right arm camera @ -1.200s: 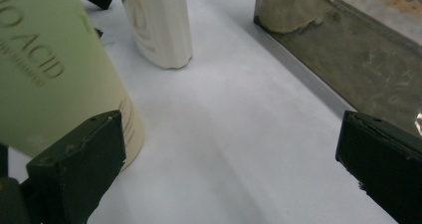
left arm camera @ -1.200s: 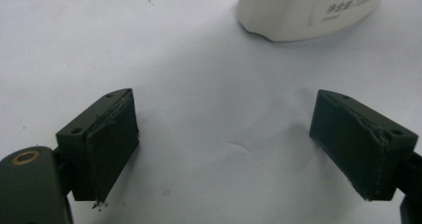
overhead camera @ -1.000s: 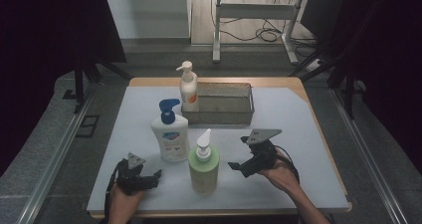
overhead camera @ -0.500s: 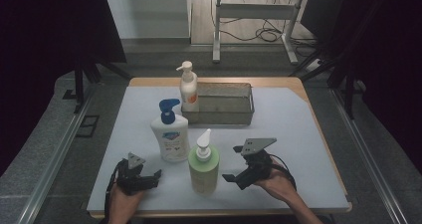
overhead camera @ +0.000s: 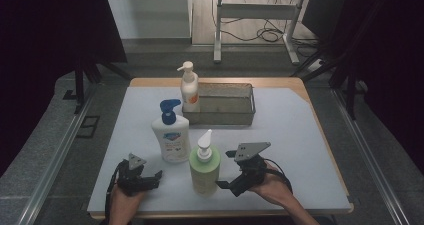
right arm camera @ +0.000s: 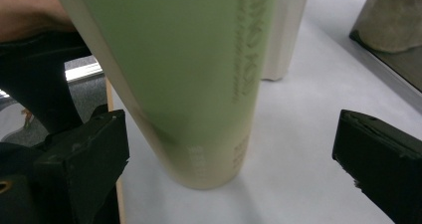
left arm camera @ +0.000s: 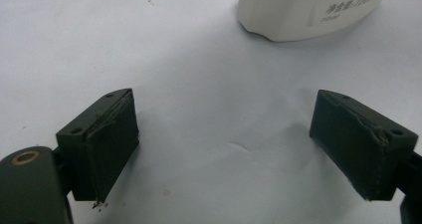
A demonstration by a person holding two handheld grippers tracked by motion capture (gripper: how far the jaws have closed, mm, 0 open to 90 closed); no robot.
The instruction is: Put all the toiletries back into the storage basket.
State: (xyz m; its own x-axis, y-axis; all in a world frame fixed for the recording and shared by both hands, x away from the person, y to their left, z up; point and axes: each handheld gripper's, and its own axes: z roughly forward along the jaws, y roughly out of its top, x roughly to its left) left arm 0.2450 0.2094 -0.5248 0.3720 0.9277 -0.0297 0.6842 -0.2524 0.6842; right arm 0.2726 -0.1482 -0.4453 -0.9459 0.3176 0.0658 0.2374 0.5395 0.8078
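A green pump bottle (overhead camera: 204, 167) stands near the table's front, with a white bottle with a blue pump (overhead camera: 171, 135) just behind and left of it. My right gripper (overhead camera: 224, 171) is open at the green bottle's right side. In the right gripper view the green bottle (right arm camera: 199, 84) stands between and just beyond the spread jaws of the right gripper (right arm camera: 234, 159), not clamped. My left gripper (overhead camera: 155, 179) rests low at the front left, open and empty. In the left gripper view its jaws (left arm camera: 229, 149) face the white bottle's base (left arm camera: 308, 10).
A metal mesh basket (overhead camera: 222, 105) sits at the back middle of the white mat (overhead camera: 300, 150). A white and orange pump bottle (overhead camera: 189, 90) stands at its left end. The basket's corner (right arm camera: 393, 25) shows in the right gripper view. Free mat lies on the right.
My right gripper has come left and down, closing in on the green bottle from its right side. The left gripper and the bottles have stayed put.
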